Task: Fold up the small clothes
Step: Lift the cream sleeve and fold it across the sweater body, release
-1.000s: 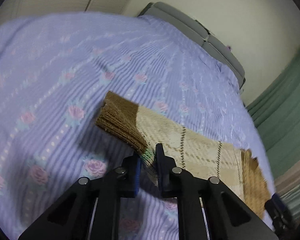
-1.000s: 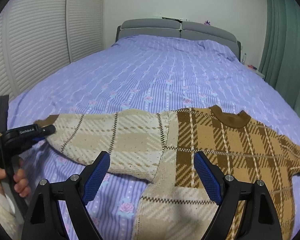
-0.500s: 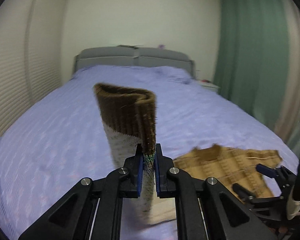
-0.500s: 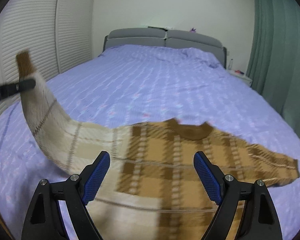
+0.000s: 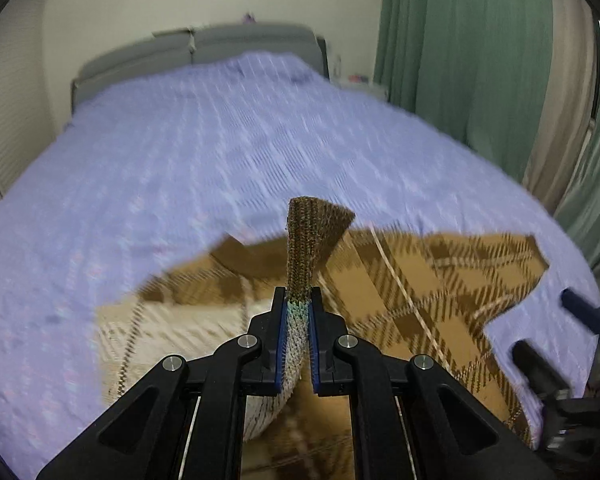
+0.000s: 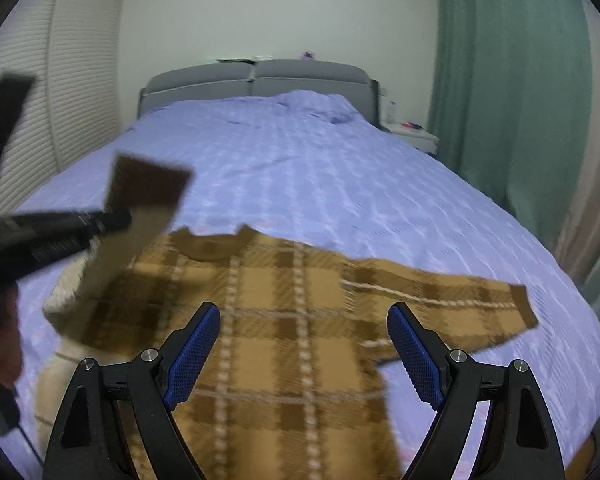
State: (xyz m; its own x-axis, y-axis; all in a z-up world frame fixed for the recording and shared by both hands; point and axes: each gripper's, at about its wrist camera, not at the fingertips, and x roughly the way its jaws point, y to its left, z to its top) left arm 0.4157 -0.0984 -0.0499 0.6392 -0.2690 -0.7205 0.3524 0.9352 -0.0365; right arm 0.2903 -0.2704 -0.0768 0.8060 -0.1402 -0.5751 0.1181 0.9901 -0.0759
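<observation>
Lilac patterned bedspread (image 6: 308,168), grey padded headboard (image 6: 256,76), green curtain (image 6: 512,80), pale wall (image 6: 280,12), perhaps louvred doors (image 6: 72,92) at left

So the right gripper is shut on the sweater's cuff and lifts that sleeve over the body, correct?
No, it is the left gripper that is shut on the brown cuff of the plaid sweater; the left wrist view shows it. The right gripper is open and empty.

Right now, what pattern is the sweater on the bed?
Brown and tan plaid sweater, clearest from the right wrist.
</observation>
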